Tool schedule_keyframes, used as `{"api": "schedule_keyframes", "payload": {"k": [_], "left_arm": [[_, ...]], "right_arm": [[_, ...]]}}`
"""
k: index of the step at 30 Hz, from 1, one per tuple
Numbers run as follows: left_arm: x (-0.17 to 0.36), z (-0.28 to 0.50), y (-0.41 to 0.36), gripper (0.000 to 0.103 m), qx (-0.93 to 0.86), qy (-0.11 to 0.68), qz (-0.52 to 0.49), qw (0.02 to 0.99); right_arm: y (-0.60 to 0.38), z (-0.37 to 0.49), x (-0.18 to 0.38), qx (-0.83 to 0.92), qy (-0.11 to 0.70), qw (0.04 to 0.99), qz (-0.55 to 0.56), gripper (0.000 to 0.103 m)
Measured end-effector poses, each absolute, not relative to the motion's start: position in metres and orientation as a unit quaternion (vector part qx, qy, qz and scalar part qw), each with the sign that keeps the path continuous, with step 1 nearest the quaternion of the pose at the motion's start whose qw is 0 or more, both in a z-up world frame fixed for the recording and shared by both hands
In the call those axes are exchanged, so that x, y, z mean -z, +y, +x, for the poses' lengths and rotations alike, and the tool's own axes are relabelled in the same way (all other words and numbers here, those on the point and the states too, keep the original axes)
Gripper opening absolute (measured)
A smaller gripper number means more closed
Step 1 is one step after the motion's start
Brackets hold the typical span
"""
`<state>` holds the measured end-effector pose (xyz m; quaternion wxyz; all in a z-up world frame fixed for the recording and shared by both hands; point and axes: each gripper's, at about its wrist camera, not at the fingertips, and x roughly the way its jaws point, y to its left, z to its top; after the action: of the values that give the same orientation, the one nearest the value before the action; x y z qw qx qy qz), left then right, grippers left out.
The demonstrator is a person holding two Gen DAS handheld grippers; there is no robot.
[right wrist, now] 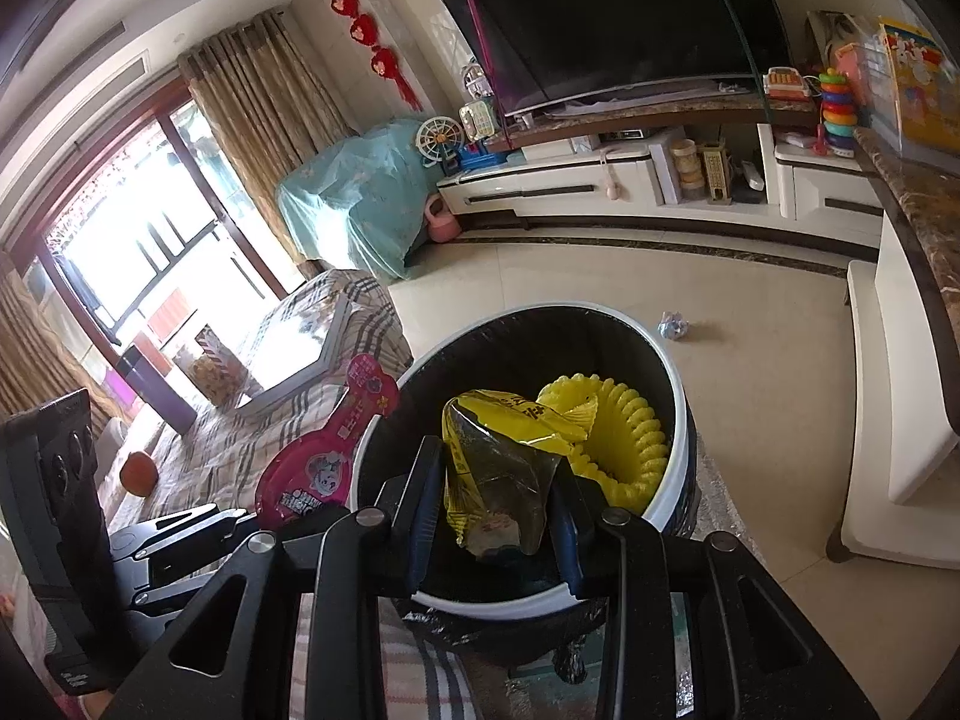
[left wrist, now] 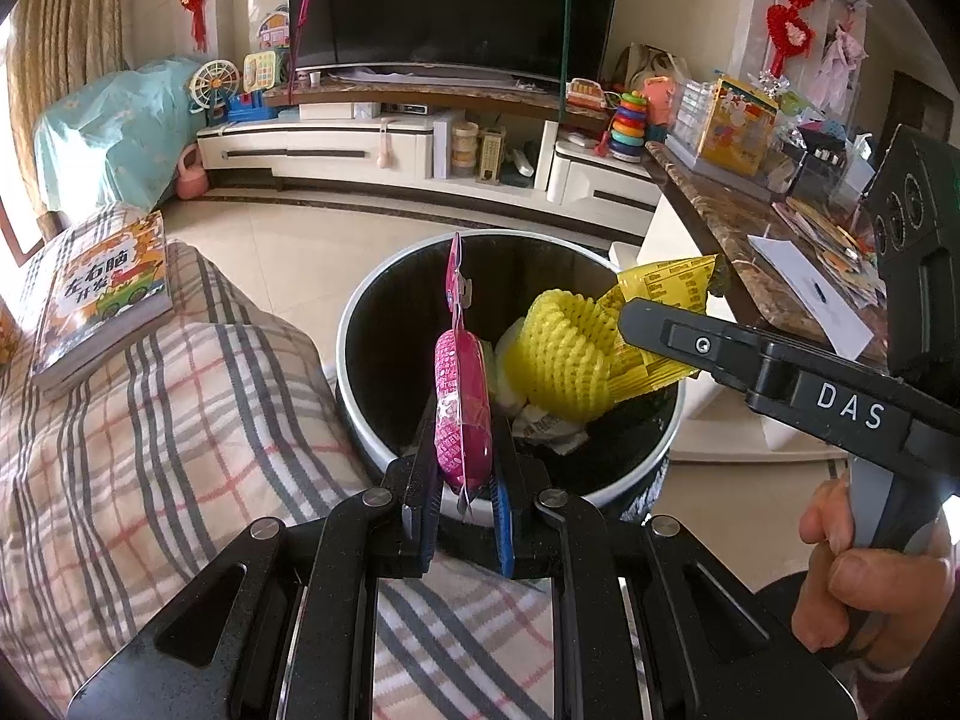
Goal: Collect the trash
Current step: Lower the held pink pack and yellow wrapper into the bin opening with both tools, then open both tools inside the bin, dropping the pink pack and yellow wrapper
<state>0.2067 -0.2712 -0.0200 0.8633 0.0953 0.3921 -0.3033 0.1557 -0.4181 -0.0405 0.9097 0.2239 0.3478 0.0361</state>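
Left wrist view: the left gripper [left wrist: 465, 480] occupies the lower centre of the frame, its fingers clamped on a pink snack packet [left wrist: 461, 414] that stands upright on edge above the near rim of the trash bin [left wrist: 360, 396]. The bin — black-lined, with a white rim — sits at frame centre and holds a yellow foam fruit net [left wrist: 558, 354] and some crumpled paper [left wrist: 549, 426]. From the right edge the right gripper [left wrist: 645, 324] reaches in over the bin, its fingers pressed together on a yellow wrapper [left wrist: 672, 285]. A checked blanket [left wrist: 150, 420] fills the lower left, with a children's book [left wrist: 108, 294] lying on it at the left edge.

Right wrist view: the right gripper [right wrist: 498, 492] at lower centre grips the yellow wrapper [right wrist: 504, 468] — crumpled, its dark inner side showing — directly over the bin's [right wrist: 678, 480] opening, with the foam net [right wrist: 624, 444] just behind it. The pink packet [right wrist: 327, 456] appears at lower left, held by the left gripper [right wrist: 240, 519] beside the bin's rim. A small crumpled scrap [right wrist: 672, 324] lies on the tiled floor [right wrist: 600, 276] beyond the bin, right of centre.
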Motion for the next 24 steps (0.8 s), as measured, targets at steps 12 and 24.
{"api": "schedule_keyframes", "payload": {"k": [12, 24], "left_arm": [[0.023, 0.217, -0.280, 0.013, 0.300, 0.396, 0.102, 0.862], [0.028, 0.226, -0.283, 0.013, 0.294, 0.405, 0.102, 0.860]], "right_arm": [[-0.419, 0.173, 0.042, -0.038, 0.358, 0.907, 0.221, 0.036], [-0.420, 0.180, 0.044, -0.032, 0.363, 0.905, 0.222, 0.036]]}}
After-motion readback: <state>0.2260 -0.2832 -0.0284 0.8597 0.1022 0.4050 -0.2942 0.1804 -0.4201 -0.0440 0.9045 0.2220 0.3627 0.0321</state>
